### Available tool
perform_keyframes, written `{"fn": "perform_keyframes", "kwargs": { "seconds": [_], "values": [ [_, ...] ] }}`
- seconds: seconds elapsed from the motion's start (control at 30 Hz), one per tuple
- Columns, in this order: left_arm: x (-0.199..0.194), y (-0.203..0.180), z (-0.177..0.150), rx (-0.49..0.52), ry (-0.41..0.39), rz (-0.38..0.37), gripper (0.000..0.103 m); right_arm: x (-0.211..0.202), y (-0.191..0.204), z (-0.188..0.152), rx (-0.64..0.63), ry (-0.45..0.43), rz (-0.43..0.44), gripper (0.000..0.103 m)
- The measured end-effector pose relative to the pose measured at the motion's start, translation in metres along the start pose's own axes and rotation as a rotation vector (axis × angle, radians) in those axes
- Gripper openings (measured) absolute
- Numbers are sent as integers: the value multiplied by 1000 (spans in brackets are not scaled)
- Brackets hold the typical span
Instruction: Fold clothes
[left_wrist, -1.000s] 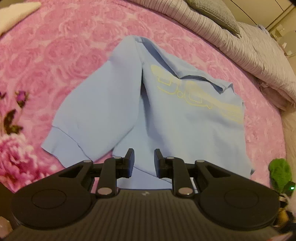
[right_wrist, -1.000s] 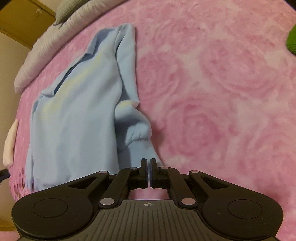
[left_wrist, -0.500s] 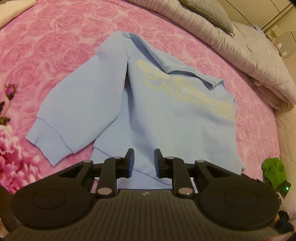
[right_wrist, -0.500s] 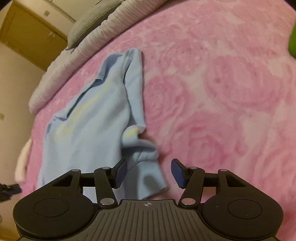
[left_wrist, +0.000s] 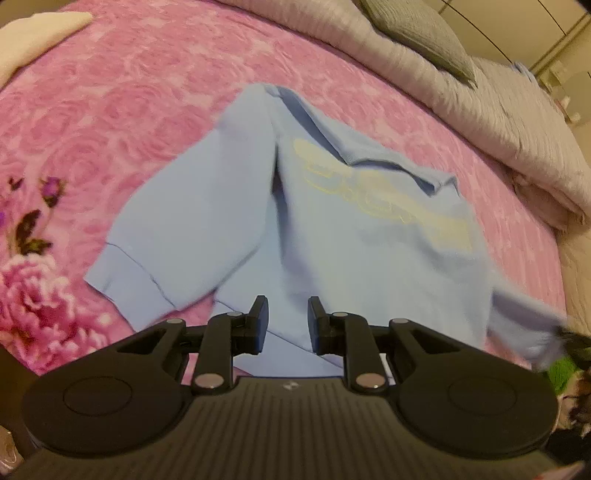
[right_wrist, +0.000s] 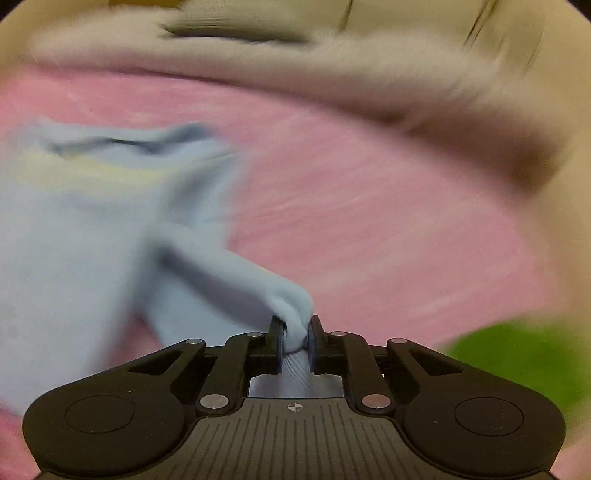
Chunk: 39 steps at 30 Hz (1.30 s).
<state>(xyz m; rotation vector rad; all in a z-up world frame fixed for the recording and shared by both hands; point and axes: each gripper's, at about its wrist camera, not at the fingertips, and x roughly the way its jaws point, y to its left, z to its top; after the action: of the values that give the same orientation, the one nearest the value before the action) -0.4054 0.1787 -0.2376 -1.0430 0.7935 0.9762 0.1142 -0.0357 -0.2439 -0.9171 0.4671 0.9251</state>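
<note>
Plainly, in the left wrist view the light blue sweatshirt (left_wrist: 369, 251) lay front-up on the pink rose-patterned bedspread (left_wrist: 129, 92), its yellow print showing and its left sleeve (left_wrist: 184, 229) spread out flat to the side, cuff toward the camera. The left gripper (left_wrist: 283, 321) hovered over the hem with its fingers spread apart and nothing between them. At the right edge of that view the other sleeve was drawn outward in a blur. In the right wrist view, heavily smeared by motion, the right gripper (right_wrist: 294, 334) had its fingers pinched on the cuff of the right sleeve (right_wrist: 229, 273), which was lifted and stretched away from the body of the garment. A grey duvet (right_wrist: 332, 70) lay along the far edge of the bed. By my judgement no fold was yet visible in the body, and one sleeve was being handled, so most of the folding remained.
</note>
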Motion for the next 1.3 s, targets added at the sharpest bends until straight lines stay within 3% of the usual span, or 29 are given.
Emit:
{"fn": "perform_keyframes", "kwargs": {
  "seconds": [0.03,0.07,0.13,0.2,0.3,0.47,0.53,0.7,0.87,0.93,0.97,1.17,1.3],
  "values": [
    [-1,4,0,-10,-4,4,17,2,-13,1,-40,8,-99,16],
    [-2,8,1,-19,-8,8,17,10,-23,-1,-83,49,-153,34],
    [-5,16,2,-39,-17,16,18,33,-33,-12,-115,219,-151,58],
    [-7,24,3,-58,-25,25,20,44,-37,-26,-83,333,-116,59],
    [-4,43,-3,-112,-22,35,24,27,-26,-35,103,316,-3,59],
    [11,84,-18,-235,-28,26,27,8,19,-42,652,313,429,59],
    [19,104,-22,-319,-44,2,28,8,48,-40,782,330,556,59],
    [41,152,-32,-529,-84,-59,33,10,90,-9,814,327,671,59],
    [25,177,26,-465,-195,-116,33,7,109,17,779,292,660,59],
    [18,187,51,-433,-241,-138,8,3,117,20,798,290,643,59],
    [14,192,63,-417,-263,-149,5,2,121,23,814,290,632,59],
    [-7,220,137,-319,-399,-215,3,-19,147,46,919,262,596,59],
    [-67,243,222,-62,-556,-120,3,-50,165,65,969,212,586,59]
  ]
}}
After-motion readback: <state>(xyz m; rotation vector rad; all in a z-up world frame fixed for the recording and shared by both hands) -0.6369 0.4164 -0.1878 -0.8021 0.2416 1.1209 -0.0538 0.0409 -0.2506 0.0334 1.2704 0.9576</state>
